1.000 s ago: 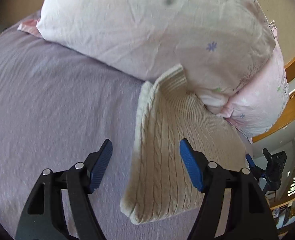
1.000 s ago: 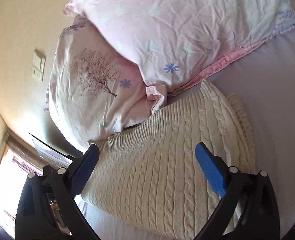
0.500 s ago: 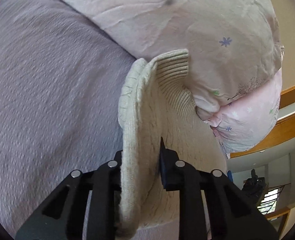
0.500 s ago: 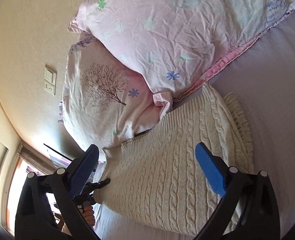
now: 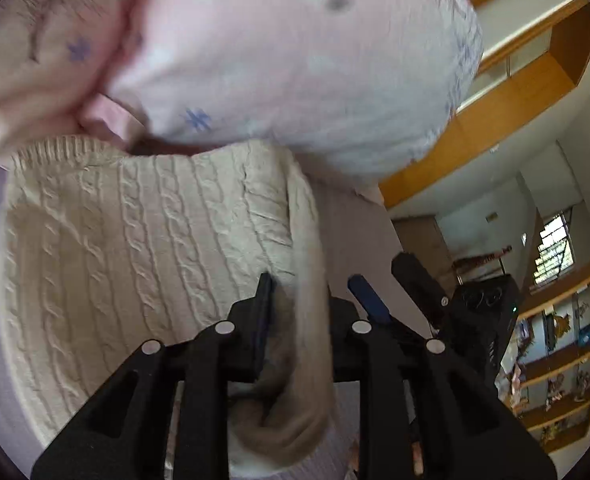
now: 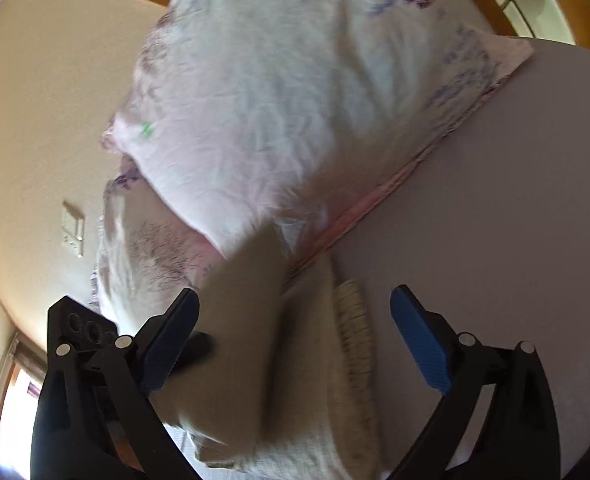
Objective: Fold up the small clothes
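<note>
A cream cable-knit sweater [image 5: 127, 248] lies folded on the lilac bed sheet [image 6: 495, 208], against the pillows. My left gripper [image 5: 299, 300] is shut on the sweater's edge, and a thick fold of knit bulges between its jaws. In the right wrist view the sweater [image 6: 295, 360] shows blurred, with one flap raised. My right gripper [image 6: 295, 320] is open, its jaws on either side of that raised flap, not touching it. The right gripper also shows in the left wrist view [image 5: 399, 284], beside the held edge.
Two pink floral pillows [image 5: 295, 60] are stacked at the head of the bed, touching the sweater's far edge. A cream wall with a switch plate [image 6: 73, 230] is behind them. Wooden shelving [image 5: 555, 360] and a window stand beyond the bed.
My left gripper closed on the sweater's edge and has swung it up and across. My right gripper stayed open and moved closer to the pillows, with the raised flap now between its jaws.
</note>
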Demonstrator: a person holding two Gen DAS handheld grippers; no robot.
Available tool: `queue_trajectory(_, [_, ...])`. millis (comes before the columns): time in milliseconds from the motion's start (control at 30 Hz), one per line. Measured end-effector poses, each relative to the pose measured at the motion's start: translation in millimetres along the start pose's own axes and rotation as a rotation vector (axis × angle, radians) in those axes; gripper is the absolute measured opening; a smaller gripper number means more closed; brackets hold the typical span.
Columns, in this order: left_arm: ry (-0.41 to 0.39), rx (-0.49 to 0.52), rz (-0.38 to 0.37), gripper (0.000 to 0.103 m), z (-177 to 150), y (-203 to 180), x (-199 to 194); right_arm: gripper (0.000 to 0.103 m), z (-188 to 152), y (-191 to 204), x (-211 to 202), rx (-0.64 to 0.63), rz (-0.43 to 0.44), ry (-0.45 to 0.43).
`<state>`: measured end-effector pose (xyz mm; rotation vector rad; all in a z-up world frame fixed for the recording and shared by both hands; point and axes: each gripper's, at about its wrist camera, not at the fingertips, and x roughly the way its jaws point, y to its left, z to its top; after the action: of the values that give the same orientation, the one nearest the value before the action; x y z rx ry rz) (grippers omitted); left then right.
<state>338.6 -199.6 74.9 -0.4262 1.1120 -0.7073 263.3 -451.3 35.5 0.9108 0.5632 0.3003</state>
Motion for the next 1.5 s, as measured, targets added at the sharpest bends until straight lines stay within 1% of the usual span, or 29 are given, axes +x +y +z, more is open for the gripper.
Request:
queue_trajectory(33, [0.024,0.000,-0.046,0.020,-3,-2,7,0.098,2,-4,0,0.009,-0.009,0.003])
queue_trajectory(67, [0.028,0.010,-0.079,0.023,-6,-5,8,0.098,4,-8,0,0.021,-0.002,0.010])
queue_trajectory(100, [0.006,0.031,-0.083,0.024,-8,-7,-1,0.097,5,-9,1,0.025,0.012,0.022])
queue_trajectory(167, [-0.067,0.069,-0.074,0.047,-13,-6,-32,0.094,5,-5,5,0.006,0.050,0.060])
queue_trajectory(233, [-0.139,0.072,-0.037,0.056,-19,4,-64,0.089,0,8,13,-0.052,0.061,0.109])
queue_trajectory(267, [-0.162,0.079,0.003,0.059,-23,11,-81,0.088,-3,14,16,-0.080,0.062,0.137])
queue_trajectory(333, [-0.189,0.106,0.107,0.059,-35,23,-103,0.084,-9,25,15,-0.123,0.076,0.169])
queue_trajectory(400, [-0.187,0.113,0.158,0.059,-47,34,-113,0.083,-16,40,-1,-0.192,0.077,0.134])
queue_trajectory(500, [-0.173,0.112,0.188,0.059,-55,44,-115,0.083,-29,56,-19,-0.275,0.070,0.108])
queue_trajectory(600, [-0.183,0.145,0.178,0.060,-65,46,-112,0.083,-43,58,-8,-0.325,-0.037,0.163])
queue_trajectory(633, [-0.183,0.161,0.171,0.062,-68,45,-112,0.073,-48,57,-1,-0.332,-0.071,0.189])
queue_trajectory(667, [-0.178,0.191,0.180,0.065,-74,41,-105,0.047,-52,52,5,-0.337,-0.119,0.216])
queue_trajectory(700, [-0.160,0.213,0.210,0.065,-77,38,-97,0.044,-58,43,16,-0.316,-0.207,0.267])
queue_trajectory(733, [-0.134,0.223,0.241,0.064,-84,42,-92,0.044,-62,32,22,-0.279,-0.244,0.302])
queue_trajectory(800, [-0.100,0.231,0.262,0.062,-94,50,-82,0.046,-69,15,14,-0.233,-0.232,0.297])
queue_trajectory(867, [-0.121,0.267,0.259,0.061,-102,50,-87,0.048,-74,8,4,-0.201,-0.209,0.304])
queue_trajectory(900, [-0.141,0.251,0.232,0.061,-102,52,-95,0.049,-73,9,-4,-0.192,-0.190,0.282])
queue_trajectory(933, [-0.167,0.223,0.195,0.061,-102,55,-104,0.056,-71,10,-10,-0.177,-0.168,0.266])
queue_trajectory(967, [-0.213,0.176,0.145,0.064,-99,62,-118,0.078,-67,10,-15,-0.151,-0.137,0.254])
queue_trajectory(1000, [-0.253,0.137,0.134,0.067,-96,69,-129,0.090,-61,9,-19,-0.120,-0.106,0.244])
queue_trajectory(1033, [-0.280,0.100,0.151,0.075,-92,77,-136,0.098,-56,8,-19,-0.103,-0.089,0.241])
queue_trajectory(1100, [-0.254,0.024,0.173,0.076,-82,95,-135,0.098,-49,3,-9,-0.075,-0.096,0.272])
queue_trajectory(1200, [-0.149,-0.063,0.152,0.076,-73,115,-113,0.098,-50,-10,13,-0.018,-0.098,0.343])
queue_trajectory(1300, [-0.094,-0.080,0.165,0.077,-72,122,-92,0.093,-56,-8,23,-0.041,-0.088,0.370])
queue_trajectory(1333, [-0.083,-0.092,0.150,0.078,-73,122,-87,0.082,-57,-8,25,-0.039,-0.071,0.382])
queue_trajectory(1367, [-0.072,-0.106,0.126,0.079,-72,126,-79,0.067,-60,-9,29,-0.034,-0.054,0.401])
queue_trajectory(1433, [-0.090,-0.107,0.096,0.080,-71,128,-73,0.056,-66,-8,36,-0.064,-0.066,0.405])
queue_trajectory(1467, [-0.090,-0.113,0.075,0.071,-71,127,-68,0.049,-68,-10,36,-0.058,-0.041,0.405])
queue_trajectory(1500, [-0.107,-0.123,0.072,0.064,-70,128,-68,0.047,-71,-12,36,-0.036,-0.012,0.409])
